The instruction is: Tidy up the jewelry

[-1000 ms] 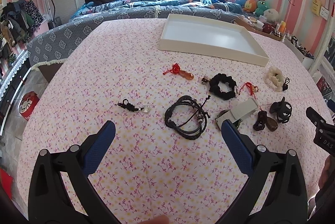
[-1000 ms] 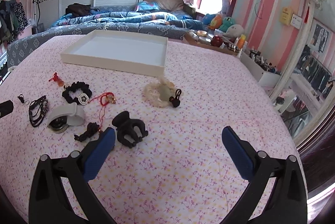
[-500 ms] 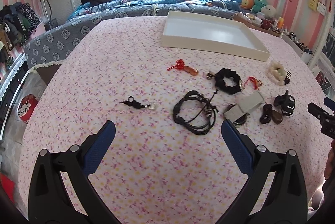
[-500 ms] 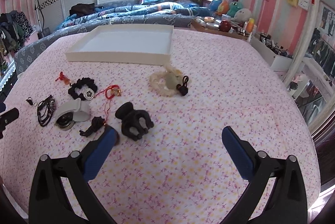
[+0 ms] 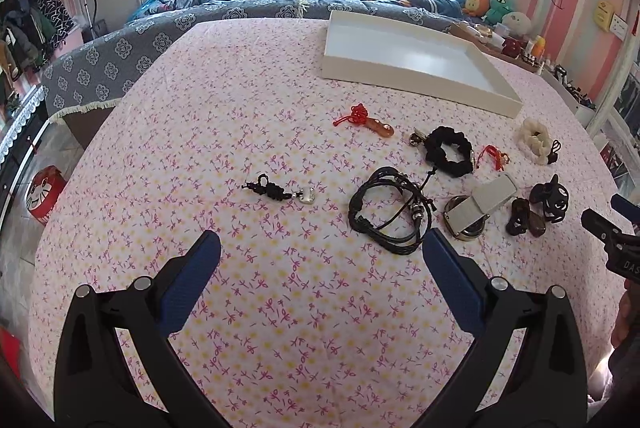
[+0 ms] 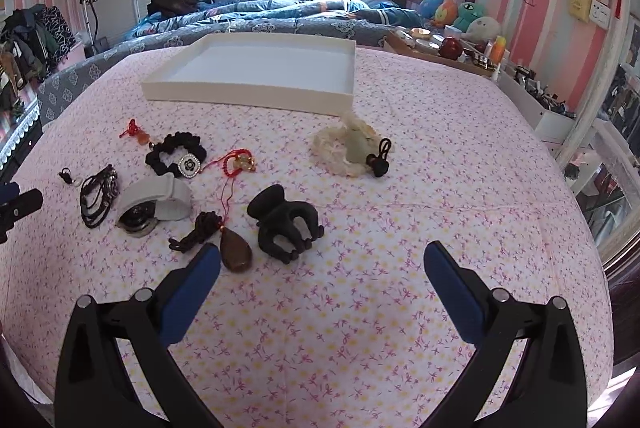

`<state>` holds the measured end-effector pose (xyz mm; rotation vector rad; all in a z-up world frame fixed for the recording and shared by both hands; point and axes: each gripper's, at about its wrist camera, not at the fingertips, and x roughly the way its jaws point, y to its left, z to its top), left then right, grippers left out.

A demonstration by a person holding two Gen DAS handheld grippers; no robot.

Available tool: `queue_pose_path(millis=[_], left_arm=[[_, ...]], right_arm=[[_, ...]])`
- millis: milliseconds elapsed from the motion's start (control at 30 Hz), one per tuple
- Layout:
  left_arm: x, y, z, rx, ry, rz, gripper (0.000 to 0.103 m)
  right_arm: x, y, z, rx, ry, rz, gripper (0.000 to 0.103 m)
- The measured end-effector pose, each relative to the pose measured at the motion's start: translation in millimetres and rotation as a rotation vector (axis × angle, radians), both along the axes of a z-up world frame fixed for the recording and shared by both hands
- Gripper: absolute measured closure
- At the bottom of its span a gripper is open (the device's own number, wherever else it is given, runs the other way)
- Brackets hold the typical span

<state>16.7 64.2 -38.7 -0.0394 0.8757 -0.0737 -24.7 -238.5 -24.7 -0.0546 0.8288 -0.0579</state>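
A big table wears a pink flowery cloth [image 5: 256,132], and lots of little jewelry things lie on it. The left gripper [image 5: 320,260] hangs over the cloth with its blue fingers [image 5: 192,276] spread wide and nothing between them. The right gripper [image 6: 322,262] is the same, wide apart and holding nothing. A white tray [image 6: 256,94] with low walls sits at the far side of the table, and no jewelry shows inside it. In the left view, a black knotted cord with a small silver charm [image 5: 280,191] lies alone, well apart from the rest. Near it is a bundle of black cord bracelets [image 5: 390,214]. Farther back lies a red knot with an orange stone [image 5: 366,120]. A black scrunchie [image 6: 176,158] has a white flower badge on it, and a thin red string with gold beads [image 6: 236,164] lies just beside it. A watch with a pale grey strap [image 6: 154,202] rests on its side. A brown teardrop stone on a black cord [image 6: 236,250] lies just beside the left finger of the right gripper. A black claw hair clip [image 6: 286,222] sits next to the stone. A cream scrunchie [image 6: 346,152] with a black hair tie lies nearer the tray. At the right edge of the left view, the other gripper shows white letters "DAS"; the rest is cut off.
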Motion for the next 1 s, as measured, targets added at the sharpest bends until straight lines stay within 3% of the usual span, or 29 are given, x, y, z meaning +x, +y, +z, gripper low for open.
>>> queue_pose_path(millis=[567, 1000], left_arm=[[3, -12, 0, 0.0, -0.014, -0.051, 0.004], [8, -18, 0, 0.002, -0.012, -0.073, 0.008]], right_arm=[[8, -7, -6, 0.003, 0.021, -0.006, 0.003], [14, -5, -13, 0.036, 0.053, 0.016, 0.015]])
